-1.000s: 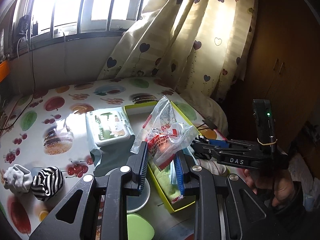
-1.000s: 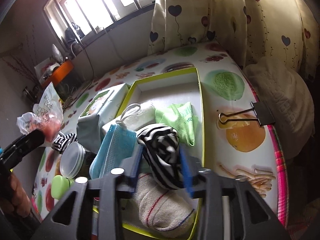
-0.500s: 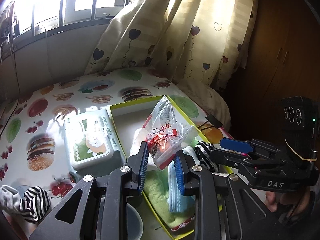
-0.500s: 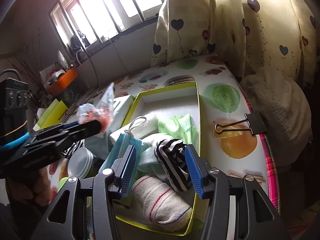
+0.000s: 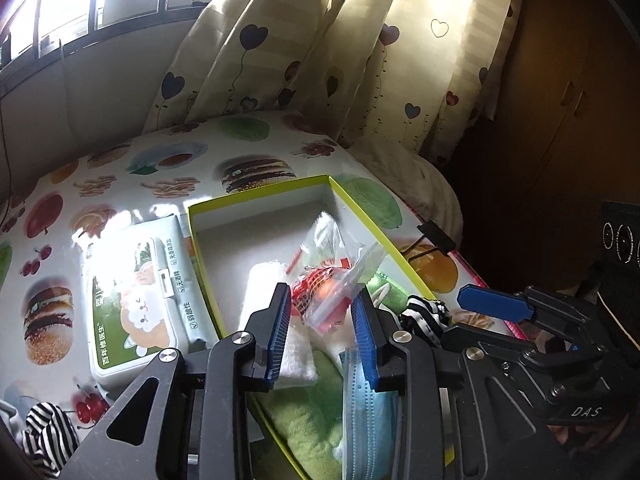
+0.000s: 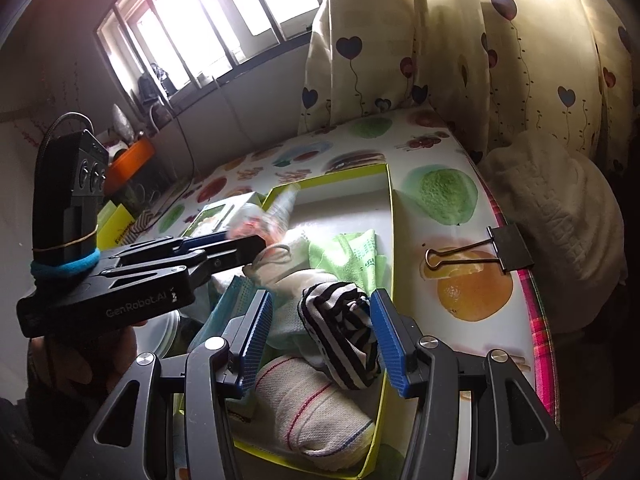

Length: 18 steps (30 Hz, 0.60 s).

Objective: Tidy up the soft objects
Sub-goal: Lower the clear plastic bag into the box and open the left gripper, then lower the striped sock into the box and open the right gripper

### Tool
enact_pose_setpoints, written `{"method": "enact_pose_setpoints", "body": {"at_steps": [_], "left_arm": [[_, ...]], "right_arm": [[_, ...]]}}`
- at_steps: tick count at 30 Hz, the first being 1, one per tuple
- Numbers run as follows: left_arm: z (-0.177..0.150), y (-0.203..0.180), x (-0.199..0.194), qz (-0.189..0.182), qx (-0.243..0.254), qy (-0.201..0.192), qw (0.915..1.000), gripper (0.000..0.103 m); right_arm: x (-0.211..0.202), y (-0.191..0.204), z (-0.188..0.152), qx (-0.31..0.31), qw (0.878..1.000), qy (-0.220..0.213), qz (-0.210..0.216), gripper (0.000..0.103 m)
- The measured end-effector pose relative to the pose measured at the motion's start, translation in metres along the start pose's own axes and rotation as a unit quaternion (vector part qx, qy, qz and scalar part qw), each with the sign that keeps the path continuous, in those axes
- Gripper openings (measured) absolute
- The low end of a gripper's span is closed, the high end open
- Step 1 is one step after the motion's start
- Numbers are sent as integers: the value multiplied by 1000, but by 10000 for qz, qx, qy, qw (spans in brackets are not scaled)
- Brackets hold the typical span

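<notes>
Left gripper (image 5: 322,330) jaws opening, pads clear of plastic bag (image 5: 336,288), which a second ago was pinched; bag dropping into yellow-rimmed box (image 5: 256,196). Right gripper (image 6: 320,332) parted, straddling striped sock (image 6: 340,328) at box's near end. One more item stowed.

Home interior: heart-print curtain (image 5: 360,60) at upper centre, barred window (image 6: 208,28) upper left, food-print tablecloth (image 5: 120,200) mid-frame, wooden wardrobe (image 5: 560,100) at right.

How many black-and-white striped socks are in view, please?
2: one striped sock in the yellow box between the right hand-held gripper's fingers, another on the tablecloth outside it. Others may be hidden.
</notes>
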<state>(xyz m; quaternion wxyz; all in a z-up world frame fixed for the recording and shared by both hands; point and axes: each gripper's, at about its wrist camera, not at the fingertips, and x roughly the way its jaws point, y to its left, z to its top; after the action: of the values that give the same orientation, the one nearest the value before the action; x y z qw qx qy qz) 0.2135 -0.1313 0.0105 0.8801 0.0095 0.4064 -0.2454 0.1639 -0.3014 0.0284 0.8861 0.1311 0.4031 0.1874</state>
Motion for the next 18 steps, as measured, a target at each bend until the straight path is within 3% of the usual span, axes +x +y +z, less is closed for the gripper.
{"method": "enact_pose_setpoints", "body": {"at_steps": [2, 18], "left_arm": [[0, 0, -4, -21, -34, -57, 10000, 43], [-24, -3, -74, -239, -274, -454, 9983, 43]], "right_arm": [[-1, 0, 0, -3, 10000, -10, -14, 50], [-29, 36, -2, -334, 9992, -206, 27, 50]]}}
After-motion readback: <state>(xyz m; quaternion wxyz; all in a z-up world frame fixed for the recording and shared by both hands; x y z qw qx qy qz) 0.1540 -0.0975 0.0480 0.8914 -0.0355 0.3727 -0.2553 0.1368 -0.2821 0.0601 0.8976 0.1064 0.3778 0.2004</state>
